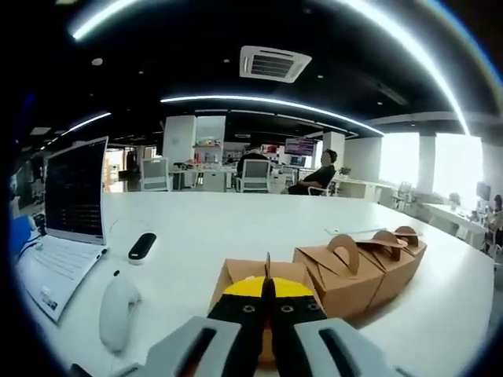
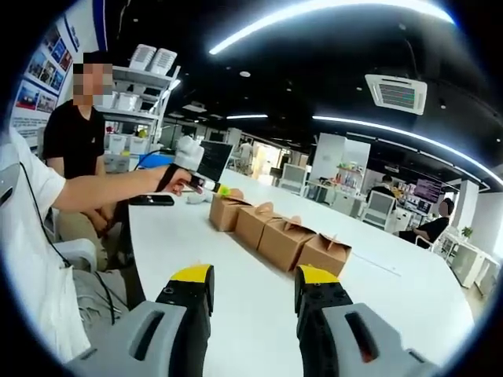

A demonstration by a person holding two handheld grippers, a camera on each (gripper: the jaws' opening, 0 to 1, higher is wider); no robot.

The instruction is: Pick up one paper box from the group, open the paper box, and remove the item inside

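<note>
In the left gripper view, the left gripper (image 1: 267, 302) has its yellow-tipped black jaws pressed together around the upright top flap of the nearest paper box (image 1: 236, 284), and those jaws hide most of that box's lid, so whether it is sealed or parted cannot be made out. Just to its right, three more kraft cardboard boxes (image 1: 363, 265) stand in a touching row, each with a curved handle loop on top; the farthest is partly covered by its neighbours. To the left on the smooth white table (image 1: 228, 228) lie a white mouse (image 1: 115, 311), a small black and white oval device (image 1: 142, 246) and an open laptop (image 1: 67, 216), its near corner cut off by the edge. In the right gripper view, the right gripper (image 2: 253, 290) hangs released, jaws well apart over bare tabletop and holding nothing, and the four boxes form a diagonal line ahead. Beyond them the other gripper (image 2: 189, 183) shows small in a person's hand, its tip at the far box and too small to read
</note>
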